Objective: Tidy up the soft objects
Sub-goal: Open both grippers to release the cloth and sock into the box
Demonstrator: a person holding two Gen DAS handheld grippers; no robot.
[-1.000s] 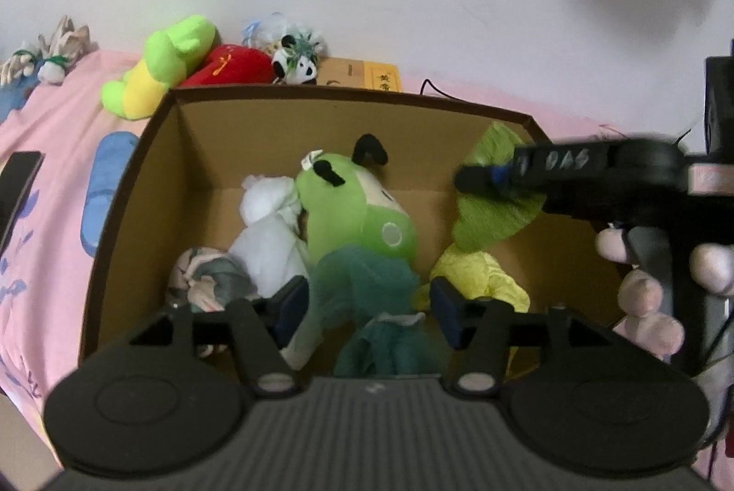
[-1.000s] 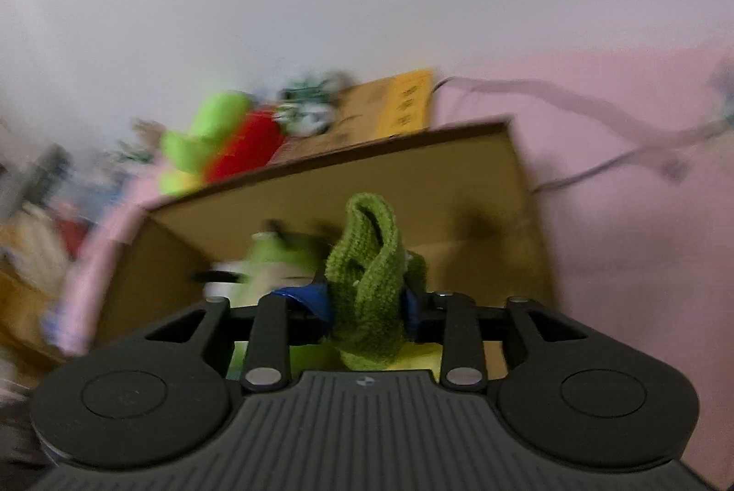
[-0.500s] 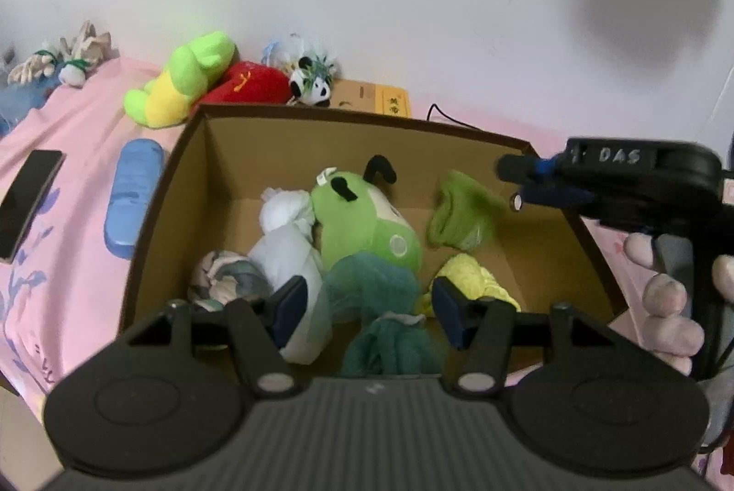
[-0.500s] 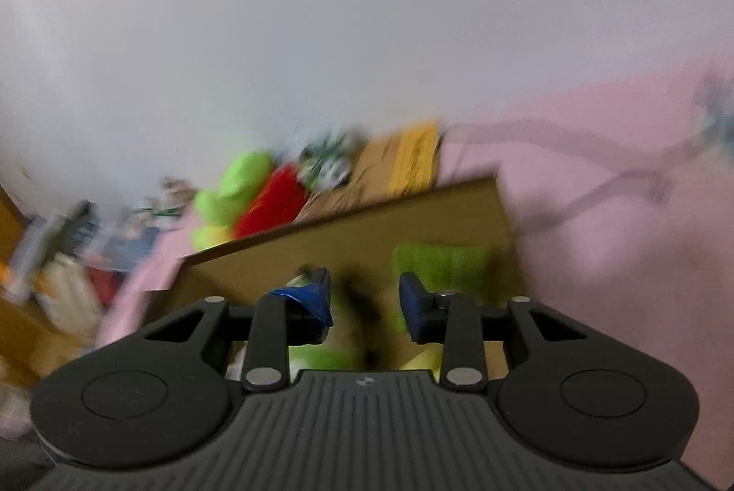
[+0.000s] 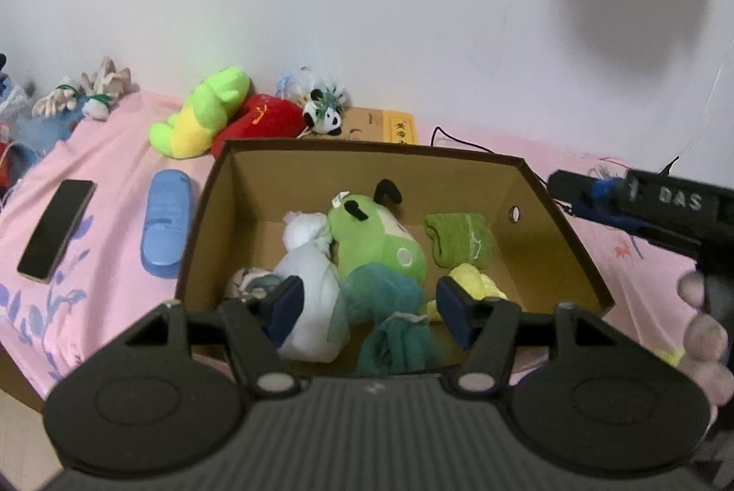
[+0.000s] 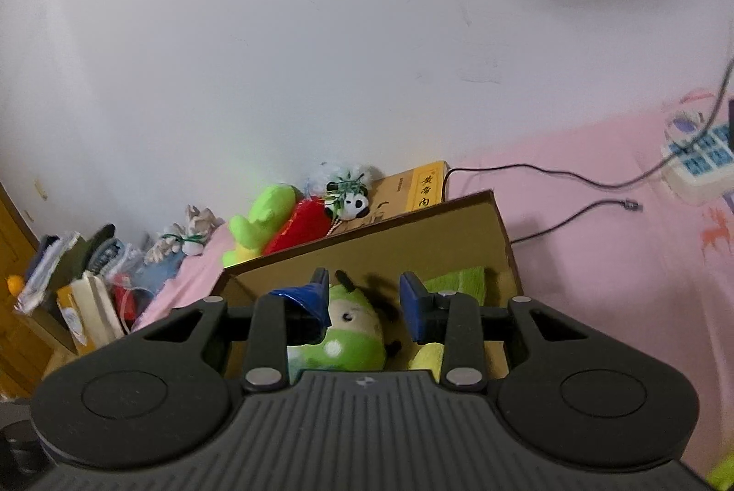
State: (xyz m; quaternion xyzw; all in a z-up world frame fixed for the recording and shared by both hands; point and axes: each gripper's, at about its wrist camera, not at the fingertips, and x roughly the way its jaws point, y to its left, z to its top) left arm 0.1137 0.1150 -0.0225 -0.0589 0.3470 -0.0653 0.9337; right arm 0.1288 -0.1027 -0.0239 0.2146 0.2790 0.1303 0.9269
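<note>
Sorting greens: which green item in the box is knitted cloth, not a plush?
The green knitted cloth by the box's right wall; the green plush beside it has a face.

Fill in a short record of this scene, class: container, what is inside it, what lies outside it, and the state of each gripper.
container: cardboard box on a pink bedsheet, open at the top
inside: green plush toy, white cloth bundle, green knitted cloth, teal cloth, yellow cloth
outside: phone, blue case, panda toy
left gripper: open, empty
right gripper: open, empty
</note>
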